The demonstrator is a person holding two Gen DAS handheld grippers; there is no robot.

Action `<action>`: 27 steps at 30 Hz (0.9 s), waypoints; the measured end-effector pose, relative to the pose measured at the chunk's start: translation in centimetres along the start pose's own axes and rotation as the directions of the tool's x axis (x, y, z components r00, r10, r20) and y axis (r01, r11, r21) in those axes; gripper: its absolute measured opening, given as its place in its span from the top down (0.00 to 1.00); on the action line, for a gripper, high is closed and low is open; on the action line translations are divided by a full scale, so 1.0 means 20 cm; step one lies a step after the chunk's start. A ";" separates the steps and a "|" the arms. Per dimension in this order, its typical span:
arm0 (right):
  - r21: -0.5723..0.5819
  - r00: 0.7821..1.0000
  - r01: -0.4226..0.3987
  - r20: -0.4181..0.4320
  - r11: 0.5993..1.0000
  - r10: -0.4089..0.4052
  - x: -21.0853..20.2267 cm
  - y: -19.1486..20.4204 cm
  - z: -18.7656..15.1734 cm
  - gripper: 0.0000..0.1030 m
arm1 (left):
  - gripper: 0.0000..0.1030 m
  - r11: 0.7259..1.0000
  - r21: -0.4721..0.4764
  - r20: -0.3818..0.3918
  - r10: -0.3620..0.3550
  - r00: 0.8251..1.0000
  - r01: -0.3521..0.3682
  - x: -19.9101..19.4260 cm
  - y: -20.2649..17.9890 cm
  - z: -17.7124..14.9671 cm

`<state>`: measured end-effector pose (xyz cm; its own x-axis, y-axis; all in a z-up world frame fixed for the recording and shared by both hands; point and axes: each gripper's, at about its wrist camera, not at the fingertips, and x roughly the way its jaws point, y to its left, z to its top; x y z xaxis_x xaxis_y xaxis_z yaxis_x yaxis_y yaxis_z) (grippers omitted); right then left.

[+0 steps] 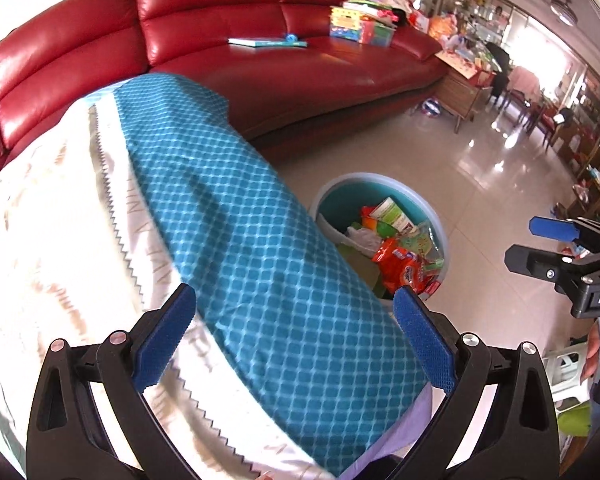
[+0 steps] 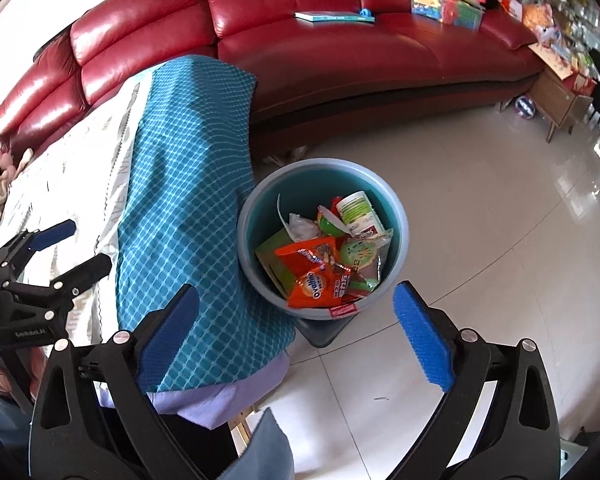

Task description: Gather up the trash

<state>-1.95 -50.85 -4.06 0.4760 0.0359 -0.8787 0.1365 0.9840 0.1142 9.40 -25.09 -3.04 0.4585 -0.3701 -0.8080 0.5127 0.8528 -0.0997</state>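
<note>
A round teal bin (image 2: 324,165) stands on the tiled floor beside a table draped in a teal patterned cloth (image 2: 180,200). Inside lie an orange snack packet (image 2: 312,276), a white and green bottle (image 2: 358,208) and several other wrappers. My right gripper (image 2: 298,290) hangs open and empty above the bin's near rim. My left gripper (image 1: 294,294) is open above the teal cloth (image 1: 260,240), nothing between its fingers. The bin (image 1: 372,178) and the orange packet (image 1: 400,268) show just past its right finger. Each gripper appears at the edge of the other's view: right gripper (image 1: 540,240), left gripper (image 2: 60,248).
A red leather sofa (image 2: 340,52) curves behind the bin, carrying a book (image 2: 334,17) and a pile of toy boxes (image 2: 446,4). A wooden side table (image 2: 556,96) and a ball (image 2: 525,106) sit at the far right. Glossy floor tiles (image 2: 480,220) spread right of the bin.
</note>
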 end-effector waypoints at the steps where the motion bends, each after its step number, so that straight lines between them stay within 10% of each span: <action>1: -0.006 1.000 0.004 0.003 1.000 -0.004 -0.01 0.02 -0.01 0.06 | 0.04 1.000 -0.003 0.004 0.006 1.000 -0.006 -0.02 0.01 -0.01; 27: -0.103 0.997 0.069 0.036 0.992 -0.066 -0.13 0.14 -0.24 0.06 | 0.04 0.999 -0.020 0.027 0.049 0.998 -0.048 -0.20 0.02 -0.17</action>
<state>-6.92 -47.41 -3.62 0.4973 -0.0354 -0.8669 0.0794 0.9968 0.0048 5.20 -22.06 -1.84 0.5025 -0.3379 -0.7958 0.4751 0.8770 -0.0724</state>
